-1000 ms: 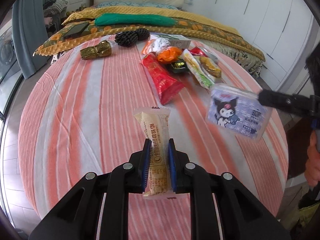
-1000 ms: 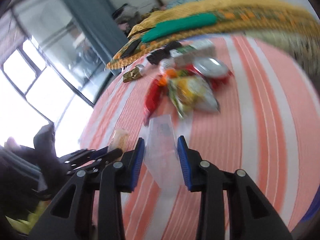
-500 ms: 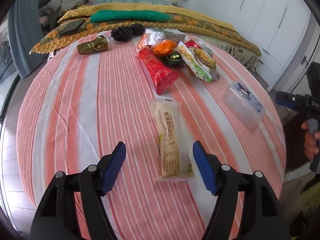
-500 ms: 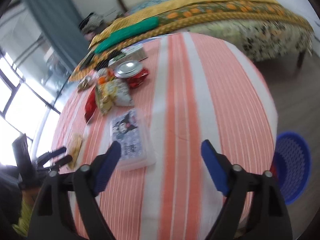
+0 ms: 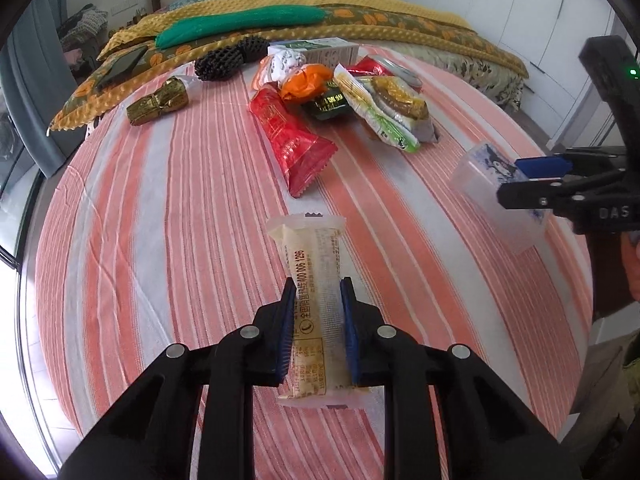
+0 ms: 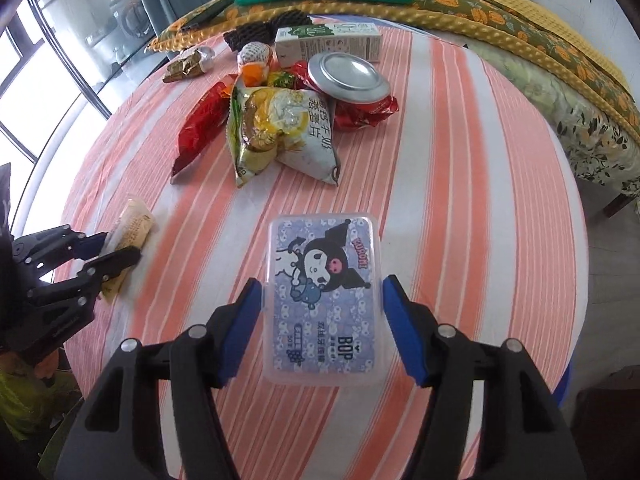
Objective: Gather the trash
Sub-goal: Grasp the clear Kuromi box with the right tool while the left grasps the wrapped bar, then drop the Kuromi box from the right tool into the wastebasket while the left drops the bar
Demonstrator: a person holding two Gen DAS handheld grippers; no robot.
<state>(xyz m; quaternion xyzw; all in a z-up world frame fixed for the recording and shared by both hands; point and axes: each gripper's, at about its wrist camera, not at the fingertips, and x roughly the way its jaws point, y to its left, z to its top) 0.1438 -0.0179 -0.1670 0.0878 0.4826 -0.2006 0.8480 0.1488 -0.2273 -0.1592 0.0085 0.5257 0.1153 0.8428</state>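
My left gripper (image 5: 317, 330) is shut on a long cream snack wrapper (image 5: 316, 300), which also shows in the right wrist view (image 6: 130, 228) at the left. My right gripper (image 6: 322, 326) has its blue pads on both long sides of a clear plastic box with a cartoon label (image 6: 324, 300); a thin gap shows at each pad. The box (image 5: 496, 196) and the right gripper (image 5: 536, 182) appear at the right of the left wrist view. A pile of trash lies mid-table: a red wrapper (image 5: 290, 136), a yellow-green chip bag (image 6: 276, 132), a squashed can (image 6: 348, 80).
The round table has an orange and white striped cloth (image 5: 160, 220). A milk carton (image 6: 328, 42), a gold wrapper (image 5: 158, 102) and black foam netting (image 5: 230, 58) lie at the far side. A bed with a yellow blanket (image 5: 360, 12) stands behind. A blue basket edge (image 6: 566, 384) sits low right.
Half a second ago both grippers were open, with the wrapper and box lying on the table. Now the left gripper has shut on the wrapper and the right gripper has closed in around the box.
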